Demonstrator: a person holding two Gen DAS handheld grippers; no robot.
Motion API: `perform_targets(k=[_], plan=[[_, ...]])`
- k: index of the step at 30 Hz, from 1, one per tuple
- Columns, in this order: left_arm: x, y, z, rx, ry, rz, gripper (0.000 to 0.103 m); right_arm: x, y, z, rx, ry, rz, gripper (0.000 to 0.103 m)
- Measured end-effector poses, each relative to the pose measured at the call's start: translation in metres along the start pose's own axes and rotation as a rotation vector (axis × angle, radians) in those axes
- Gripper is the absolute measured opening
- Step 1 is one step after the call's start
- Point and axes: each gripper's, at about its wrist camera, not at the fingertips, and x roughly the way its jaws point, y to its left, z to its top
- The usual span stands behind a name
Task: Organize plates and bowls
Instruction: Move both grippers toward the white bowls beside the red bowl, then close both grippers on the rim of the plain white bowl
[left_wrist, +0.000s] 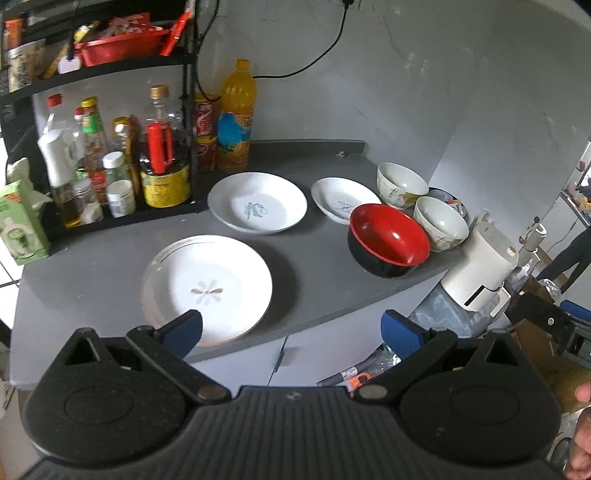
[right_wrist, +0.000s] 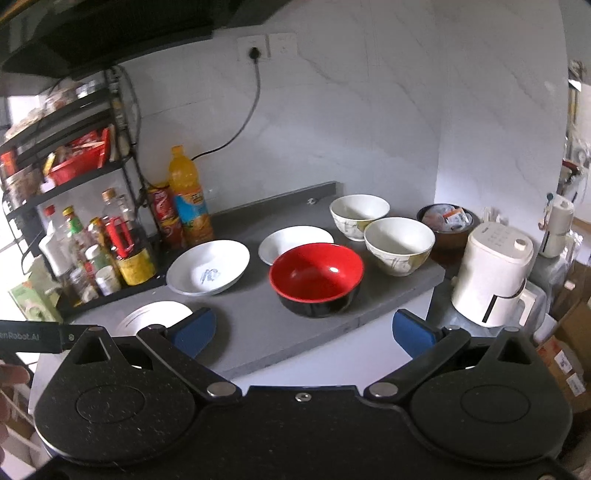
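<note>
On my grey countertop (right_wrist: 258, 332) the glossy red-and-black bowl (right_wrist: 316, 278) sits empty beside two empty cream ceramic bowls (right_wrist: 399, 245); three white shallow plates (left_wrist: 207, 288) lie bare to their left. A dark bowl (right_wrist: 448, 221) behind holds packets. My left gripper (left_wrist: 291, 328) and right gripper (right_wrist: 303, 328) gape wide, holding nothing.

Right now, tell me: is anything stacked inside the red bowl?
No, the red bowl stands empty on the counter, its red inside bare except for a glint of light.
</note>
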Motion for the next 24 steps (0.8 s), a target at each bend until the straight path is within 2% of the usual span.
perform_targets(k=[13,24], plan=[[0.079,-0.022,0.074,0.068,0.000,-0.097,0.102,0.059,-0.017,0.030,0.067,-0.013,-0.067,0.103],[0.127,-0.038,0.118,0.143,0.017,-0.201,0.102,0.098,-0.026,0.049,0.174,-0.004,-0.168,0.103]])
